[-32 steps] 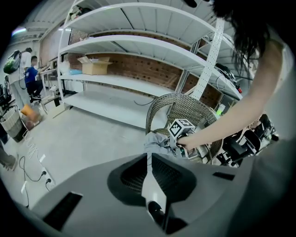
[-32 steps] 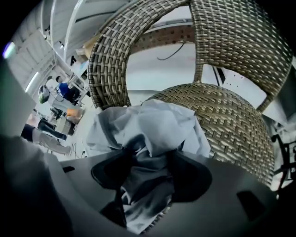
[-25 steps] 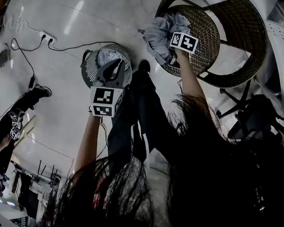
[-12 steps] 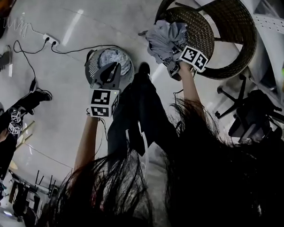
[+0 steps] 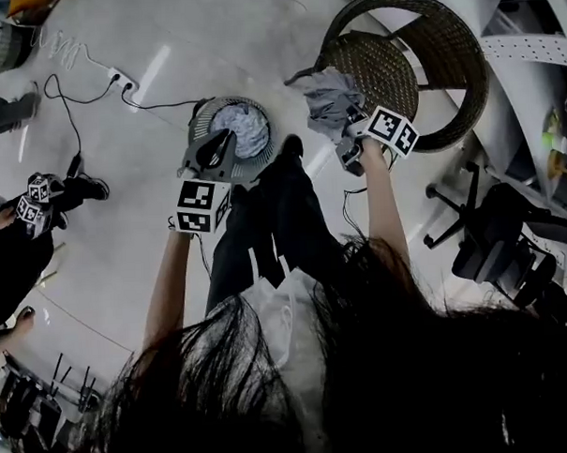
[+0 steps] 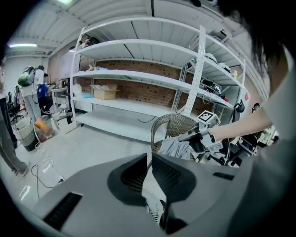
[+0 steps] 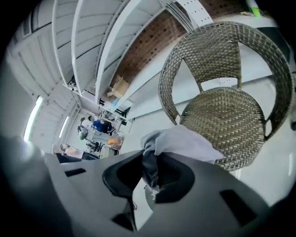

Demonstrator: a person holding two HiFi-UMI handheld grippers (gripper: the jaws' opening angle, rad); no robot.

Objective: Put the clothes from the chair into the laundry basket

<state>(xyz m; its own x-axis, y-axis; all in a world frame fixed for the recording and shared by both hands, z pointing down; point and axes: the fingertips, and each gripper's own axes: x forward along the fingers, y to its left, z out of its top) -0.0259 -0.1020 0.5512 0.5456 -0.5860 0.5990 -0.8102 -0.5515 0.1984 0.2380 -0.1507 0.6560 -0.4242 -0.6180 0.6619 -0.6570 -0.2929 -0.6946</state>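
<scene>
Pinching a grey garment, the right gripper has its jaws clamped on a fold of the cloth, having just been closing on it. In the right gripper view the fabric bunches between the jaws of that gripper and spills out above them as a pale heap.

In the head view the garment hangs at the 9 o'clock edge of the wicker chair; whether it touches the seat cannot be told. The laundry basket stands on the floor at roughly 8 o'clock from the garment, apart from it, with light clothes already inside.

The left gripper hovers over the basket's 8 o'clock rim, its jaws drawn together on nothing, with only a thin slit between them in the left gripper view.
</scene>
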